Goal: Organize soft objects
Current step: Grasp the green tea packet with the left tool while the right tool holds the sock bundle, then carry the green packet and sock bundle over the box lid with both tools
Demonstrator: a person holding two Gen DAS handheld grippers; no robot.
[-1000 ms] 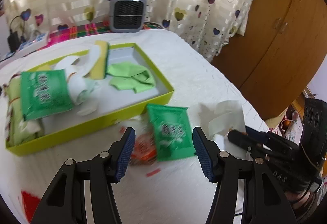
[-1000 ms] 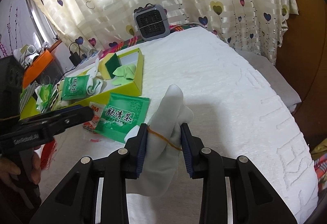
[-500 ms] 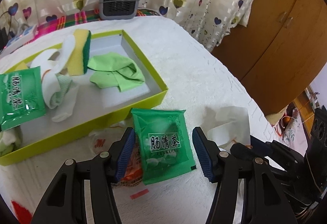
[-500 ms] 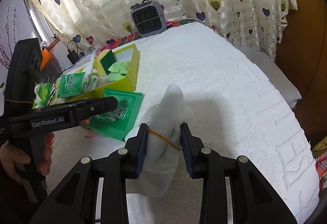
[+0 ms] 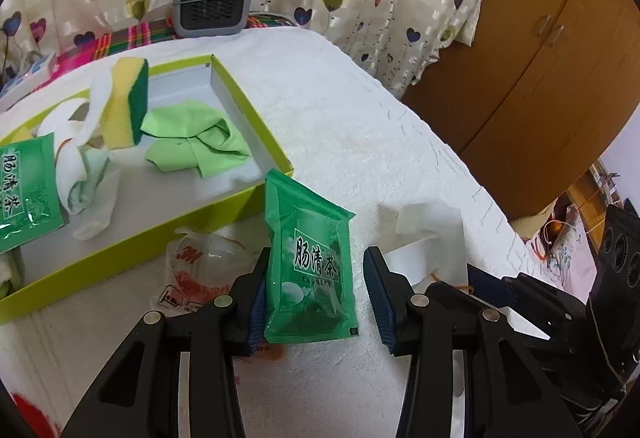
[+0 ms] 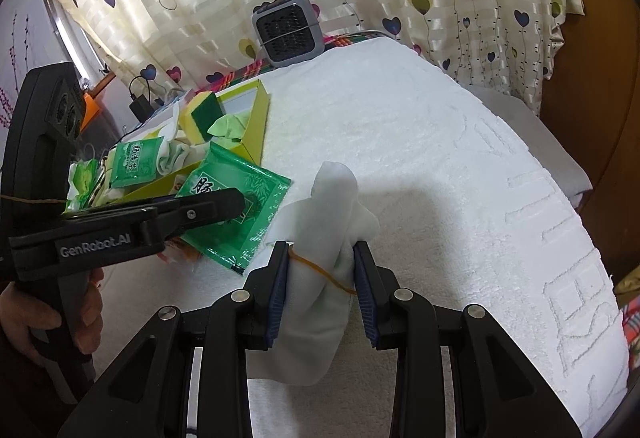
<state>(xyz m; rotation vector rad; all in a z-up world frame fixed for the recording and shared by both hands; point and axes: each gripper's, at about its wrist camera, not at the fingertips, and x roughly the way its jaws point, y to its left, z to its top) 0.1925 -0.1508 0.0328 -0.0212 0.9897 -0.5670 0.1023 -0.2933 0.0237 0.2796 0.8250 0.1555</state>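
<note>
Green tea packet [image 5: 310, 266] between closing jaws

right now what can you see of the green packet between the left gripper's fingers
The green packet is a flat, glossy plastic sachet with a white label panel of Chinese characters. It lies outside the yellow-green box, partly over a clear wrapper, on the white towel. The left gripper has just been closing around it; its left pad touches, the right stands clear.
</note>
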